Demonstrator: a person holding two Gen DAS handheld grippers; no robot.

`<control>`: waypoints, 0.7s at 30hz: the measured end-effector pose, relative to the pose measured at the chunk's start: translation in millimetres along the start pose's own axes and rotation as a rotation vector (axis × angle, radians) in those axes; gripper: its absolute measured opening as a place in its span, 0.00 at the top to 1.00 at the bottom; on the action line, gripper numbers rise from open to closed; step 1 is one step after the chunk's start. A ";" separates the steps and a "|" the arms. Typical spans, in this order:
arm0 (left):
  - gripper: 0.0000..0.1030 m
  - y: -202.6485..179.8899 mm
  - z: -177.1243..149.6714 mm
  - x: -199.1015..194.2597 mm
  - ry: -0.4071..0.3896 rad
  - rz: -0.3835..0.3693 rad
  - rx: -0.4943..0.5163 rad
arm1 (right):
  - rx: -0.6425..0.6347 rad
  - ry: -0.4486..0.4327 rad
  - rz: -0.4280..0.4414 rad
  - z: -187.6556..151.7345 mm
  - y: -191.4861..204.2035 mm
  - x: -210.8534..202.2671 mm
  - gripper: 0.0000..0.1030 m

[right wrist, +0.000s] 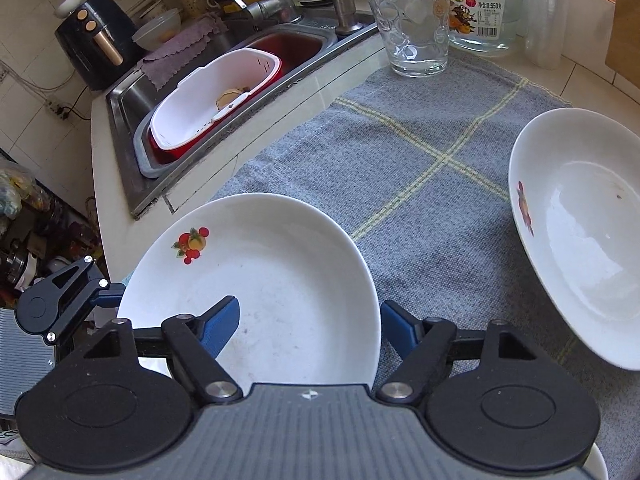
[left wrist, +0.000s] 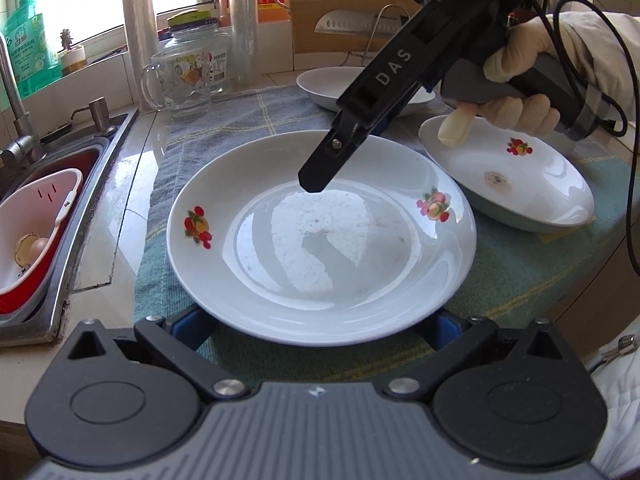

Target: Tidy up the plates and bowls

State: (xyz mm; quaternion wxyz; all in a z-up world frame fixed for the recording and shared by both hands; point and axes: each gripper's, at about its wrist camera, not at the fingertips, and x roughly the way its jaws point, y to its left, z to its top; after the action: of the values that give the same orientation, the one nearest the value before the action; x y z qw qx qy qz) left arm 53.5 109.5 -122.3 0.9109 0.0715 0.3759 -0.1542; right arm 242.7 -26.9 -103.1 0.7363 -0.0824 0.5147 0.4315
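Pale countertop (right wrist: 120, 184) under a grey checked cloth (right wrist: 420, 184); three white plates (left wrist: 320, 240) and a glass mug (right wrist: 412, 20) on it

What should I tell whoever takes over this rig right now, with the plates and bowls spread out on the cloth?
Left gripper: open, jaws wide at the near rim of the big fruit-print plate, not gripping it.
Right gripper: open, astride that plate's rim with one pad over the inside and one outside, not pressing.
Things: the plate lies flat on the blue cloth. A second fruit-print dish sits beside it and a white bowl behind.
Done: nothing stacked yet.
Left: probably grip the plate, then gather all three into one stack.
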 end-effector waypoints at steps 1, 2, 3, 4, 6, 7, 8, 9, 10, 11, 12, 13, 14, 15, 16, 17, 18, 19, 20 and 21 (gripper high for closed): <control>0.01 0.7 0.2 0.3 0.000 -0.004 0.001 | -0.001 0.003 0.010 1.2 -1.3 0.2 0.25; 0.01 1.3 0.5 0.3 0.001 -0.010 0.004 | -0.001 0.007 0.024 3.0 -3.2 -0.1 0.28; 0.01 1.7 1.1 0.4 0.001 -0.013 0.010 | 0.002 0.011 0.040 4.5 -5.4 -0.8 0.28; 0.01 1.8 1.6 0.4 0.002 -0.015 0.020 | 0.007 0.017 0.054 5.7 -7.3 -0.4 0.29; 0.01 2.7 2.0 0.8 0.006 -0.022 0.025 | 0.015 0.029 0.082 8.3 -9.6 1.4 0.29; 0.01 3.2 2.4 0.9 0.008 -0.025 0.026 | 0.019 0.032 0.089 8.8 -10.6 1.7 0.29; 0.01 3.7 2.4 0.9 0.009 -0.028 0.027 | 0.023 0.036 0.096 9.8 -11.2 1.8 0.29; 0.01 3.5 2.2 0.6 0.010 -0.030 0.028 | 0.027 0.039 0.102 10.2 -12.0 1.9 0.29; 0.01 3.8 2.4 0.7 0.011 -0.032 0.029 | 0.031 0.041 0.107 10.2 -12.8 2.1 0.29; 0.01 4.5 2.7 0.9 0.014 -0.035 0.029 | 0.034 0.044 0.114 10.4 -13.7 1.9 0.28; 0.01 5.0 3.2 1.1 0.017 -0.037 0.029 | 0.036 0.045 0.117 10.4 -13.9 1.8 0.28; 0.01 5.2 3.7 1.1 0.020 -0.039 0.029 | 0.036 0.045 0.119 10.3 -14.0 1.8 0.28; 0.01 5.5 4.4 1.1 0.025 -0.040 0.030 | 0.037 0.047 0.118 10.5 -13.1 0.8 0.28; 0.01 6.3 5.4 1.4 0.030 -0.043 0.027 | 0.035 0.046 0.116 10.6 -12.3 0.3 0.28; 0.01 7.1 6.1 1.5 0.033 -0.046 0.024 | 0.031 0.045 0.115 10.8 -11.7 -0.5 0.28; 0.01 8.0 6.6 1.4 0.035 -0.049 0.018 | 0.030 0.043 0.115 11.6 -11.1 -2.2 0.28; 0.01 9.0 7.4 1.1 0.035 -0.050 0.017 | 0.033 0.040 0.116 12.3 -10.8 -3.2 0.28; 0.01 9.8 8.7 0.6 0.034 -0.050 0.018 | 0.036 0.037 0.117 13.3 -10.8 -3.8 0.28; 0.01 10.9 10.9 0.1 0.033 -0.049 0.020 | 0.034 0.033 0.116 14.6 -10.7 -4.6 0.28; 0.01 12.3 13.5 0.1 0.033 -0.049 0.023 | 0.032 0.028 0.116 16.3 -10.7 -5.7 0.28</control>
State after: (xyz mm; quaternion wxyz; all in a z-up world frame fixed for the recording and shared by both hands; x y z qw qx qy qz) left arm 66.6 117.8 -112.7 0.8997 0.0751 0.3908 -0.1795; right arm 261.0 -27.4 -94.4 0.7041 -0.0465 0.5355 0.4641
